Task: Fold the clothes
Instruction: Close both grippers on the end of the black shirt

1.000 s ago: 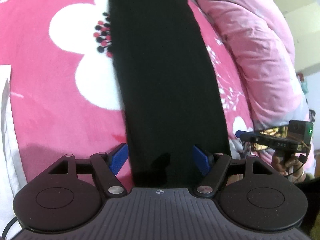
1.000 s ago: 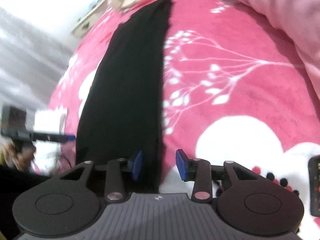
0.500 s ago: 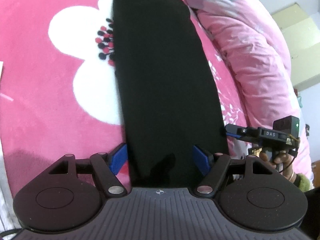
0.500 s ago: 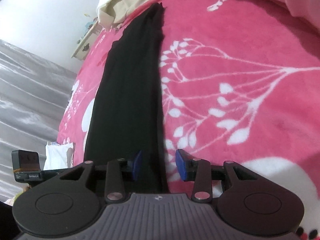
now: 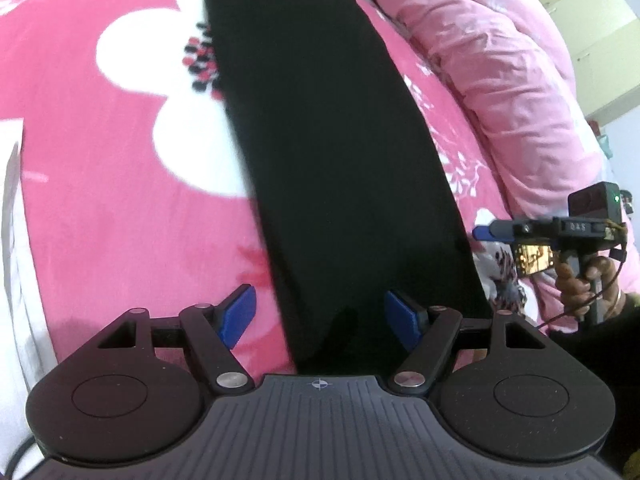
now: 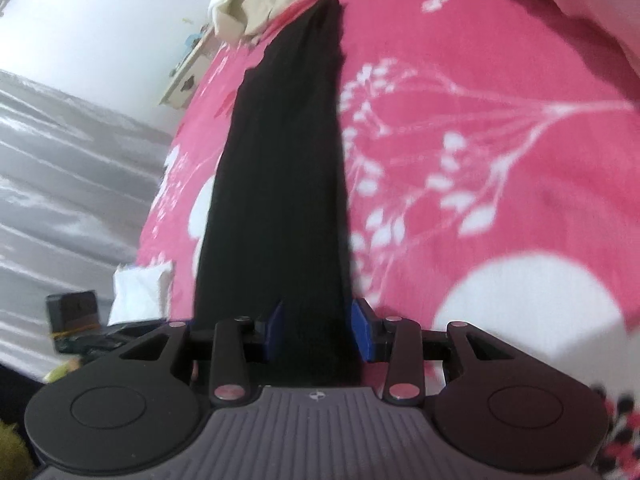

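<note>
My left gripper (image 5: 320, 316) stands wide, its blue pads (image 5: 238, 316) clear of the black garment (image 5: 332, 160), whose near end lies between them. My right gripper (image 6: 316, 330) is opening, that same near end between its pads (image 6: 362, 330); I cannot tell whether they touch it. The garment runs as a long strip away from me over the pink blanket (image 5: 100, 220). To the right my hand (image 5: 580, 280) holds the other tool. Farther right lies a pale pink quilt (image 5: 500, 80); at the strip's far end, beige clothes (image 6: 256, 4).
</note>
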